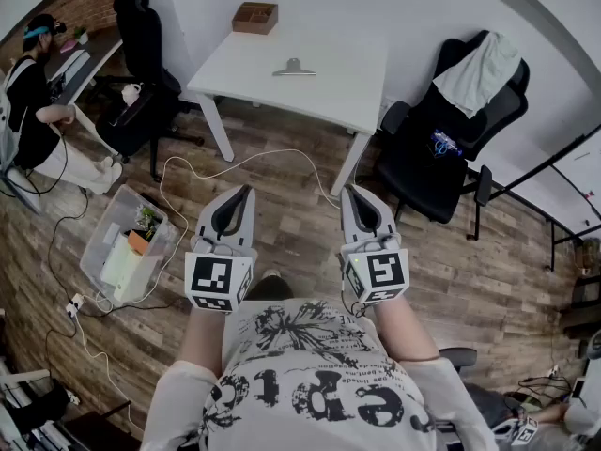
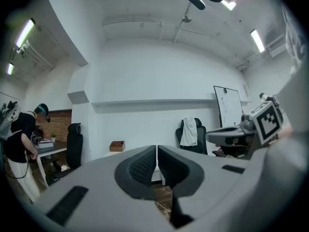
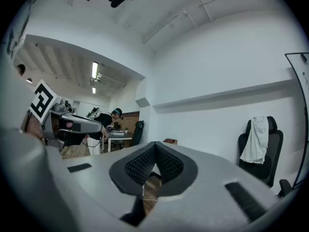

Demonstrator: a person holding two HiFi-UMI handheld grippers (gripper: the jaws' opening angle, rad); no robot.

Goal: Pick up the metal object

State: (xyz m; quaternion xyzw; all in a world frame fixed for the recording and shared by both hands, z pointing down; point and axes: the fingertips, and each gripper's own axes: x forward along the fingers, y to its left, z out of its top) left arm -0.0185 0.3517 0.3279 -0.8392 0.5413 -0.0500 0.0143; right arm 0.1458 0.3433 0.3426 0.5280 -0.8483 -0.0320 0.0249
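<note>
1. Reaching stage, not yet begun: the left gripper (image 1: 242,200) and right gripper (image 1: 357,200) are both closed and empty.
2. The flat silver metal object (image 1: 294,67) lies on the white desk (image 1: 329,87), well ahead of both grippers.
3. Next, probably: advance one gripper and open it around the object.

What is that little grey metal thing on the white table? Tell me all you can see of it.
The metal object is small, grey and dull-shiny: a wide flat bar with a small loop at its middle, rather like a clip. It lies flat near the middle of the white table, well apart from the wooden box at the far corner. Only the tabletop touches it; finer detail is too small to tell.
</note>
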